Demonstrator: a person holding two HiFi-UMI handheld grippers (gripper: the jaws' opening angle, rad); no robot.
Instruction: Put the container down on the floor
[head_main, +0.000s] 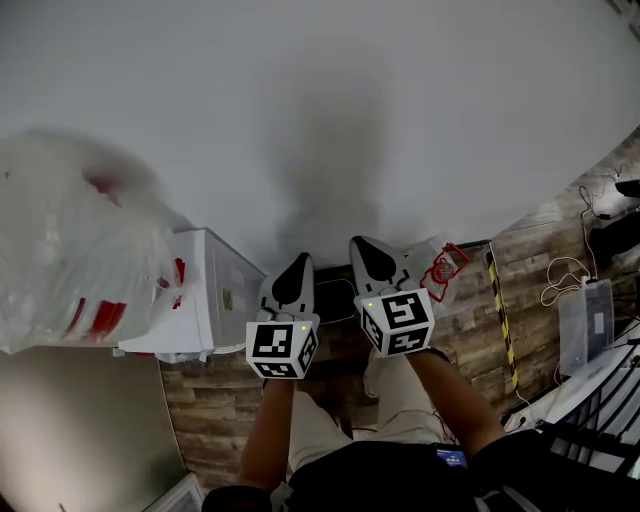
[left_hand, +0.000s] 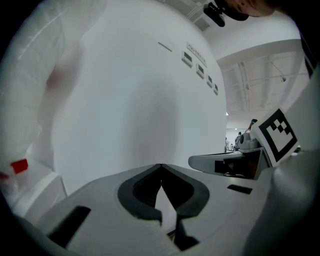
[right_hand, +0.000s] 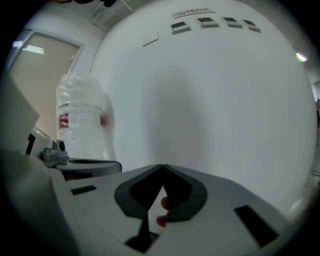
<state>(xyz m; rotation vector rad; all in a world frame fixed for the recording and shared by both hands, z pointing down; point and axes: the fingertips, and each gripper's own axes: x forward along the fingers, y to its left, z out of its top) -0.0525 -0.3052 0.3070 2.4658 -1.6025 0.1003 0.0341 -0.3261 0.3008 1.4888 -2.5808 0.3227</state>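
Note:
A clear plastic container (head_main: 441, 270) with a red clasp rests on the wood floor at the foot of the white wall, just right of my right gripper. My left gripper (head_main: 293, 266) and right gripper (head_main: 371, 248) are held side by side in front of the wall, above the floor. In the left gripper view the left gripper (left_hand: 160, 166) has its jaw tips touching with nothing between them. The right gripper (right_hand: 162, 166) is shut the same way in its own view, with a bit of red showing through the gap below the tips.
A white cabinet (head_main: 205, 300) stands at the left against the wall, with a big clear plastic bag (head_main: 75, 250) with red marks beside it. Yellow-black tape (head_main: 500, 310), cables and another clear box (head_main: 583, 322) lie on the floor at the right. The person's legs are below.

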